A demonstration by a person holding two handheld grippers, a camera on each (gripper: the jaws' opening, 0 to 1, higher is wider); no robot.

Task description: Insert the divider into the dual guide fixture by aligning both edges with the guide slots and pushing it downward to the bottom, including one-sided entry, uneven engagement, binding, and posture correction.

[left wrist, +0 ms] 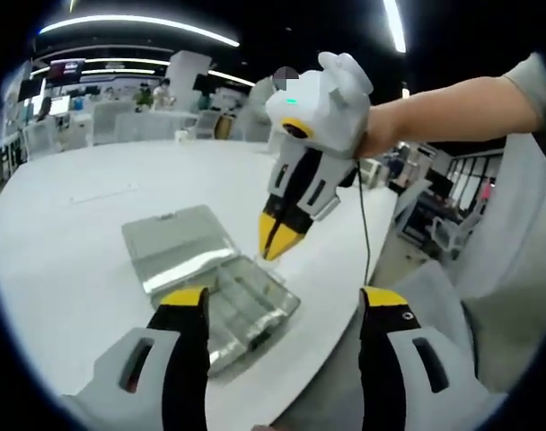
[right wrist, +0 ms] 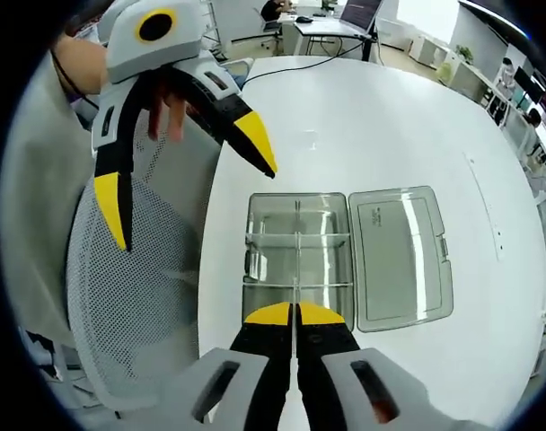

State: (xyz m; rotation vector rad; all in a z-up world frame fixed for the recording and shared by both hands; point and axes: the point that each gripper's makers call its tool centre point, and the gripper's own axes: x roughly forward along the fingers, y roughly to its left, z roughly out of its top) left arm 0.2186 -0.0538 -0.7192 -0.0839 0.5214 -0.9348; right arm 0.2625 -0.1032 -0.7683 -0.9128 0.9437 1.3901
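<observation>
A: Where was the box?

B: Clear compartment box [right wrist: 298, 260] sat near the worktop [right wrist: 390, 117] edge closest to the person, hinged lid [right wrist: 400, 253] flat open beside it. In the left gripper view same box [left wrist: 242, 310], lid [left wrist: 176, 242] on its far side, twd the worktop's [left wrist: 84, 224] middle.

A: And the divider?

B: Thin clear divider [right wrist: 295, 310] pinched in the right tool [right wrist: 295, 314], jaws clamped together on its top edge. It ran down the box's centre line, lower part among the cross walls. Couldn't tell how deep it sat, too clear to read. From the left gripper view the right tool [left wrist: 275, 241] pointed down over the box.

A: Left tool?

B: Left tool [left wrist: 286, 301] jaws spread wide, holding nothing; in the right gripper view it [right wrist: 192, 184] hung off the worktop edge, apart from the box.

A: How to do the push well?

B: My read: keep divider upright, both ends in their slots before pressing. Push straight down, even. If one end binds, lift a bit, level, retry. Left tool could steady the box wall.
</observation>
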